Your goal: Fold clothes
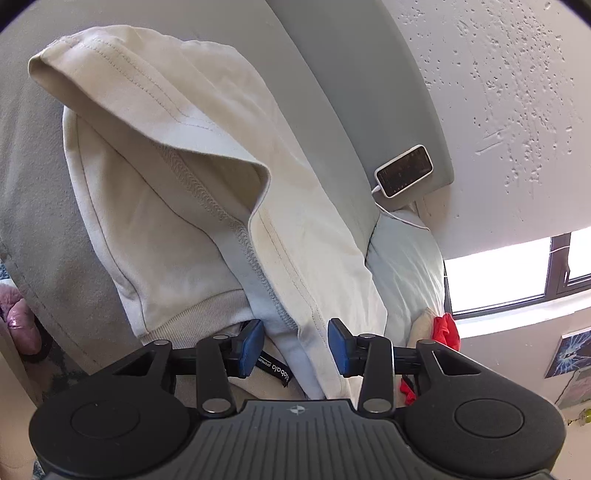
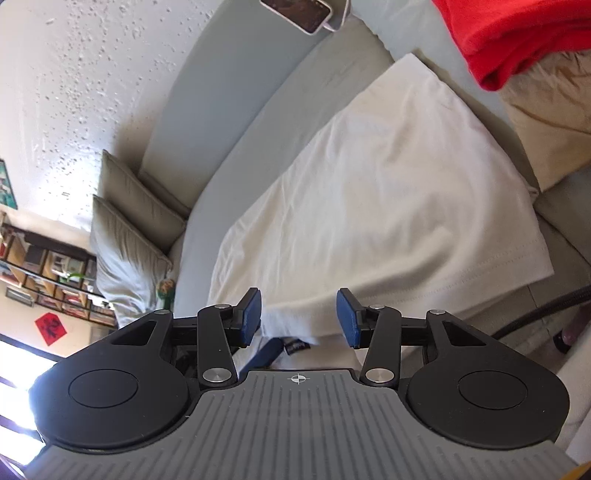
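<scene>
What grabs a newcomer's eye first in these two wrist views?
The cream T-shirt spread over the grey sofa, one sleeve flipped over in the left view. Then the red garment at the sofa's end beside it, and a phone propped against the backrest.

Two wrist fisheyes, both close over a cream shirt on a grey sofa.

The left wrist view looks forward and down along its jaws at the cream shirt (image 1: 177,177), rolled, window at right. The right wrist view faces the same shirt (image 2: 388,206), bookshelf far left. Both share the phone (image 1: 404,170) (image 2: 299,11) and red garment (image 1: 447,330) (image 2: 517,33).
</scene>
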Action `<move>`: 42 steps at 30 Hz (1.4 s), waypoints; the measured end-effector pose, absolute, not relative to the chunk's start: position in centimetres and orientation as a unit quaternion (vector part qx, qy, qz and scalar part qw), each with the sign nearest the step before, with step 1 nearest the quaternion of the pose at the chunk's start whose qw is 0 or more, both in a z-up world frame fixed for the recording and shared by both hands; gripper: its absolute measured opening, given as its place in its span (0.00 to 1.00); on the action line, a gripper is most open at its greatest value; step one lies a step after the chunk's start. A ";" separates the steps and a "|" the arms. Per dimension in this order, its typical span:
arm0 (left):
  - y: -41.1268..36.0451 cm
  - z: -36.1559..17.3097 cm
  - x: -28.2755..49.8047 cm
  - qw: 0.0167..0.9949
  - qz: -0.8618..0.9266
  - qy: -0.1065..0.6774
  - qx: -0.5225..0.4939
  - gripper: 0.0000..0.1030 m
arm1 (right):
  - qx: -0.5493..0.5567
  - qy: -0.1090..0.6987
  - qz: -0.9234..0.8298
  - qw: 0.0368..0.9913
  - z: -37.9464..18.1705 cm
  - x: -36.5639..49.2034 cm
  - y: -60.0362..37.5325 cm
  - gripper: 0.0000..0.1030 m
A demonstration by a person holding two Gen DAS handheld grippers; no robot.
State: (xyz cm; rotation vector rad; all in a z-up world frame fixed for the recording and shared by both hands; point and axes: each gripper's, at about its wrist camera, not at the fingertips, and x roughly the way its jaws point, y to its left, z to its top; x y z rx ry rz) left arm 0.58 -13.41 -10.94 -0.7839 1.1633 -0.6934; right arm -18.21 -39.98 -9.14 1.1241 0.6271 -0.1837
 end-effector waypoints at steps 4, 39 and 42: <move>-13.5 -11.1 0.4 0.711 -0.313 0.523 -0.351 0.39 | 0.524 0.312 -0.092 0.787 -10.7 -16.0 -40.4 0.47; 0.6 -2.9 5.2 0.847 -0.160 0.430 -0.269 0.37 | 0.452 0.378 -0.107 0.801 -6.9 -19.2 -39.8 0.54; 0.4 -4.6 7.3 0.833 -0.165 0.452 -0.274 0.37 | 0.451 0.380 -0.102 0.801 -6.9 -19.1 -39.3 0.54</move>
